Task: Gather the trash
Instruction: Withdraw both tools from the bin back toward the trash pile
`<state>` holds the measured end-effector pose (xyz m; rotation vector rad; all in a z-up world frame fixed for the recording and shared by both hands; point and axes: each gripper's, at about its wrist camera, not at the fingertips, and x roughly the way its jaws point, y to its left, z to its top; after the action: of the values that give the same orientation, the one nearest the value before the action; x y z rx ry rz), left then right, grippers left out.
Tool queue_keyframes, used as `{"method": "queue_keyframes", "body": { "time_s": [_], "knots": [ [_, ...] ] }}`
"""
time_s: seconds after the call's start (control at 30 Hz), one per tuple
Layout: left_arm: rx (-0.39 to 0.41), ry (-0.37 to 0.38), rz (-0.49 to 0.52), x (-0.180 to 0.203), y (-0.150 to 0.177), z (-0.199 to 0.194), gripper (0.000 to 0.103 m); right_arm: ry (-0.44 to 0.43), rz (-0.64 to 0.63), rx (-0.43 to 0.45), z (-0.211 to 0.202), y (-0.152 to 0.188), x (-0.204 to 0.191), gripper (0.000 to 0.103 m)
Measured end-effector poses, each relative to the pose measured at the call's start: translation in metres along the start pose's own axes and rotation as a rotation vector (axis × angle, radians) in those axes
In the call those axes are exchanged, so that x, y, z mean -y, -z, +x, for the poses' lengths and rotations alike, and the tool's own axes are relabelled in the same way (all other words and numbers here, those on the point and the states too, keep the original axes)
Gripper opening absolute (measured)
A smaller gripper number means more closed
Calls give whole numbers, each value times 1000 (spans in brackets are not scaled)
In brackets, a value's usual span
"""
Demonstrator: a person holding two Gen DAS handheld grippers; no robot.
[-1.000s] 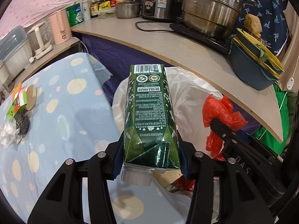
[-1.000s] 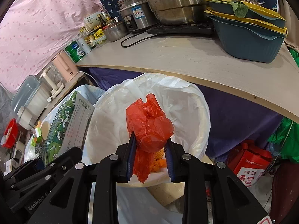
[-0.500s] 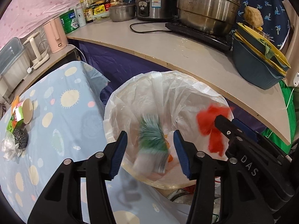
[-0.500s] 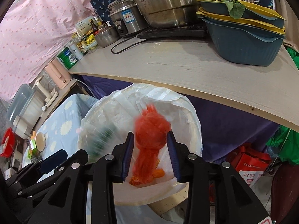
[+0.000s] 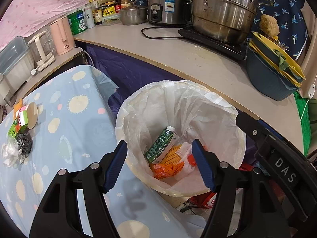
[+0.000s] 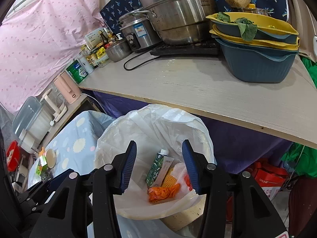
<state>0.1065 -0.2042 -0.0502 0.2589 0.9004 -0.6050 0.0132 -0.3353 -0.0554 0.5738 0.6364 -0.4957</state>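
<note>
A bin lined with a white plastic bag (image 5: 208,103) (image 6: 158,119) stands between the table and the counter. Inside it lie a green milk carton (image 5: 161,146) (image 6: 157,168), an orange bag (image 5: 166,169) (image 6: 163,193) and a red bag scrap (image 5: 191,159). My left gripper (image 5: 159,164) is open and empty above the bin's near rim. My right gripper (image 6: 159,165) is open and empty over the bin. On the blue dotted tablecloth (image 5: 65,123) at the left lie a green box (image 5: 16,124), a steel scourer (image 5: 23,143) and clear plastic (image 5: 10,154).
A wooden counter (image 5: 198,59) runs behind the bin with pots (image 5: 223,10), a rice cooker (image 5: 166,8) and stacked blue and yellow basins (image 5: 273,75). A pink kettle (image 5: 61,35) stands at the left. A red bag (image 6: 267,176) lies on the floor to the right.
Both grippers opened. The green carton dropped from the left gripper and the red-orange bag from the right into the bin; both now lie at its bottom.
</note>
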Motion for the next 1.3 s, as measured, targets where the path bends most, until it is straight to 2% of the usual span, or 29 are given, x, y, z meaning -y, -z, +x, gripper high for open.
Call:
{"method": "queue_keyframes", "body": {
  "time_s": [0.3,0.57,0.67,0.77,0.93,1.3],
  "knots": [
    [11,-5,-47,-22,5,-11,66,-16,-20,18,-14,1,-15,47],
    [11,-31,-118,-60,19,-23,66,-39,-60,3,-14,11,-40,48],
    [17,-55,-155,-80,24,-29,70,-52,-81,-9,-12,17,-53,48],
    [24,-87,-199,-104,30,-35,71,-67,-104,-23,-10,25,-69,48],
    [27,-147,-296,-153,44,-45,79,-92,-160,-57,-2,40,-103,47],
    [7,-274,-535,-268,82,-60,83,-160,-277,-145,22,80,-175,47]
  ]
}}
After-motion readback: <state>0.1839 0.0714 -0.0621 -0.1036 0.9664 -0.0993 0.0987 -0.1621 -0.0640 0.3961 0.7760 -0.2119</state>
